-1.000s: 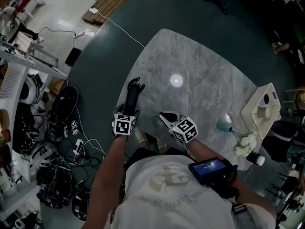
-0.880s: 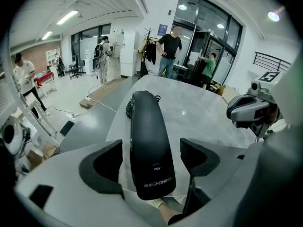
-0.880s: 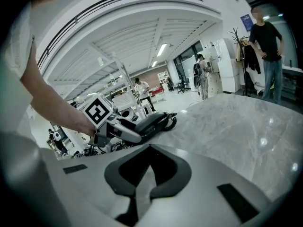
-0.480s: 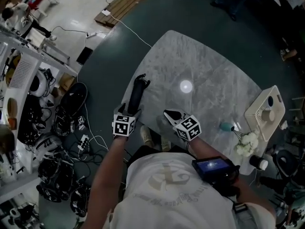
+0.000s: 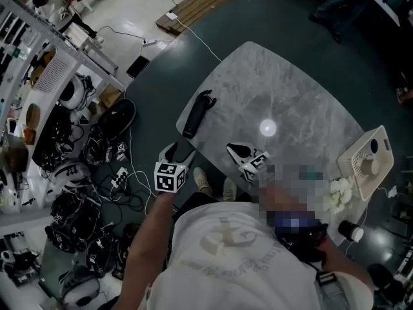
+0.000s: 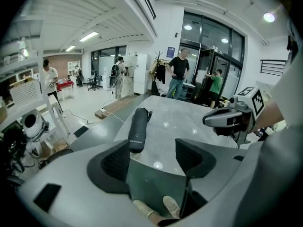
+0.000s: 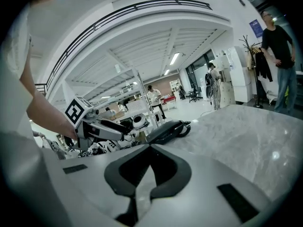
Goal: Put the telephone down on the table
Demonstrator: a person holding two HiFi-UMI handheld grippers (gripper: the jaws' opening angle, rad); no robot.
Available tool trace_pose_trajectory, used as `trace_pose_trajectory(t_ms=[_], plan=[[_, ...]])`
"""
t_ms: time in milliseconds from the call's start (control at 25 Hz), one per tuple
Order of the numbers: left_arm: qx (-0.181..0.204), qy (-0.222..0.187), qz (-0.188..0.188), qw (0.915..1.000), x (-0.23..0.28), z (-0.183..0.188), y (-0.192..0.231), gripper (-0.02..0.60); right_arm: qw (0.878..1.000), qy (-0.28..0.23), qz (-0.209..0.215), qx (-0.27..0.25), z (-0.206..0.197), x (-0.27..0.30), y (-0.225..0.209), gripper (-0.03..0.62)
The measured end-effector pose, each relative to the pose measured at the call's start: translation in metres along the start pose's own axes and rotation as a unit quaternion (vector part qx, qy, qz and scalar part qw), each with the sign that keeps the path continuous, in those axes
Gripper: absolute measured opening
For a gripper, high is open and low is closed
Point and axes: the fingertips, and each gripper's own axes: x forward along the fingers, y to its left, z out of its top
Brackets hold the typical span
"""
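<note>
Near the left rim of the table (image 5: 303,102) the telephone (image 5: 197,113) lies flat, in no grip, its curly cord at the far end. The left gripper (image 5: 179,152) hangs off the edge over the floor, apart from the telephone; its jaws stand wide with nothing between them and have just been closing a little. The right gripper (image 5: 237,151) sits over the near edge, jaws closed on nothing.

The set-down looks done, so what is left is a clean retreat. Both grippers should keep clear of the telephone (it lies close enough to the rim that a nudge could tip it off).

The top is pale polished stone with a lamp's glare. A basket (image 5: 368,160) stands at its right edge, and cables (image 5: 122,179) litter the dark floor by cluttered shelves.
</note>
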Motion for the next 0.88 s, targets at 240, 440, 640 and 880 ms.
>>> trace_pose_trajectory(t_ms=[240, 440, 640, 880], plan=[[-0.025, -0.032, 0.015, 0.9991, -0.044, -0.022, -0.013, 0.241, 1.000, -0.009, 0.014, -0.019, 0.005, -0.008, 0.017, 0.015], [-0.036, -0.056, 0.008, 0.9978, -0.074, -0.036, -0.015, 0.144, 0.999, -0.011, 0.006, -0.034, 0.010, -0.010, 0.031, 0.015], [-0.050, -0.081, 0.023, 0.9952, -0.100, -0.038, 0.004, 0.052, 0.998, -0.016, 0.017, -0.052, 0.025, 0.004, 0.056, 0.015], [-0.067, -0.084, 0.011, 0.9942, -0.123, -0.063, 0.007, 0.012, 0.998, -0.011, 0.017, -0.062, 0.019, 0.000, 0.089, 0.015]])
